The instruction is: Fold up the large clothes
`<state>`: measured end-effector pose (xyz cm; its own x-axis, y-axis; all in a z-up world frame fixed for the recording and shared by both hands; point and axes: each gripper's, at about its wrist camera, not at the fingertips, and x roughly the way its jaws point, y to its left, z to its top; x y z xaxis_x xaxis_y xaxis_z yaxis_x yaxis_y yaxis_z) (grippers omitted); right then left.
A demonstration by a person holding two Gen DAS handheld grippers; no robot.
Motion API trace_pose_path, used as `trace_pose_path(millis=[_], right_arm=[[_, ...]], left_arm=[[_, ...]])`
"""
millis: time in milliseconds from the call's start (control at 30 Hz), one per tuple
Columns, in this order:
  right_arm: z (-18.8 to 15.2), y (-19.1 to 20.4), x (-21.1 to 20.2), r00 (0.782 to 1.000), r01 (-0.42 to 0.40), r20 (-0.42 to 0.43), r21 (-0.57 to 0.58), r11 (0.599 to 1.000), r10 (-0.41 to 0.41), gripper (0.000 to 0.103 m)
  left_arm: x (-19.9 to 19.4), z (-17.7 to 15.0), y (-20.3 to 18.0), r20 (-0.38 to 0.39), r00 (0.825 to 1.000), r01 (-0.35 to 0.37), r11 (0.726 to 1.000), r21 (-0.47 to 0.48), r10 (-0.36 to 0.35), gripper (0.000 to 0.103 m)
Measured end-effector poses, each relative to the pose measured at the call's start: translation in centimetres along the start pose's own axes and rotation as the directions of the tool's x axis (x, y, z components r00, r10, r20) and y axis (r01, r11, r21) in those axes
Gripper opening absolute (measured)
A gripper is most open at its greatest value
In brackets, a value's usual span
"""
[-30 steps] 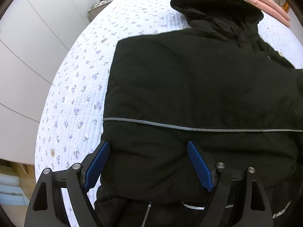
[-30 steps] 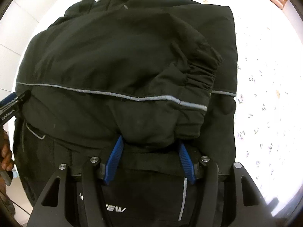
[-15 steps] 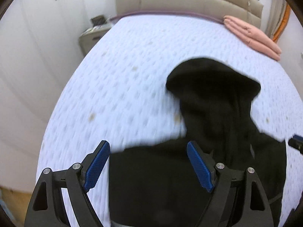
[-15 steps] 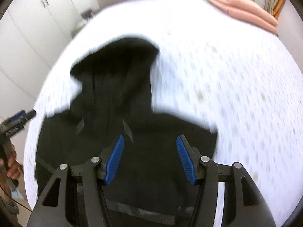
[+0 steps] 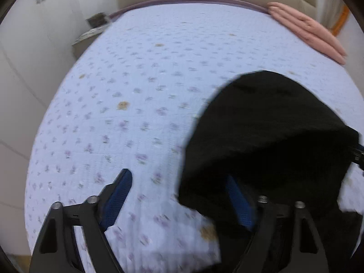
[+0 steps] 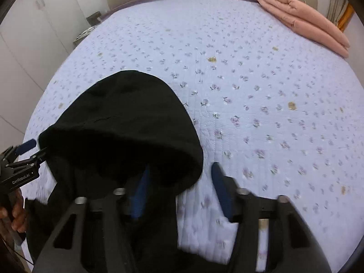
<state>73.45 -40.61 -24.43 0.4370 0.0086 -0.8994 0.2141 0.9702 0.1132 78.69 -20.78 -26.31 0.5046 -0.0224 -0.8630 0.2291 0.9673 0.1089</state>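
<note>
Both grippers, advanced from jacket body to the black hood (image 6: 127,122): left gripper (image 5: 182,200) and right gripper (image 6: 179,188) closing astride its corners, not yet clamped, evidently for folding it back.

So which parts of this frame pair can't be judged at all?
- Black jacket body and sleeves: both wrist views, cut off by the bottom edge behind the grippers; only the hood shows.
- Left gripper, closing: inner finger buried in dark fabric, contact unclear.
- Right gripper, closing: motion blur, grip unclear.
- Nightstand items: too small.
</note>
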Motion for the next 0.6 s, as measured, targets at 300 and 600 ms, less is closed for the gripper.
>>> trace_pose_path(millis=[300, 600], right_arm=[[-2.6, -2.1, -1.9, 0.996, -0.033, 0.086, 0.019, 0.999, 0.031, 0.007], [-4.3, -2.2, 3.5, 0.997, -0.019, -0.069, -0.039, 0.999, 0.016, 0.013]], left_arm=[[-1.1, -1.9, 4.0, 0.009, 0.969, 0.245, 0.955, -0.164, -0.247, 0.013], [0.9, -4.1, 2.8, -0.068, 0.973, 0.218, 0.975, -0.03, -0.22, 0.031]])
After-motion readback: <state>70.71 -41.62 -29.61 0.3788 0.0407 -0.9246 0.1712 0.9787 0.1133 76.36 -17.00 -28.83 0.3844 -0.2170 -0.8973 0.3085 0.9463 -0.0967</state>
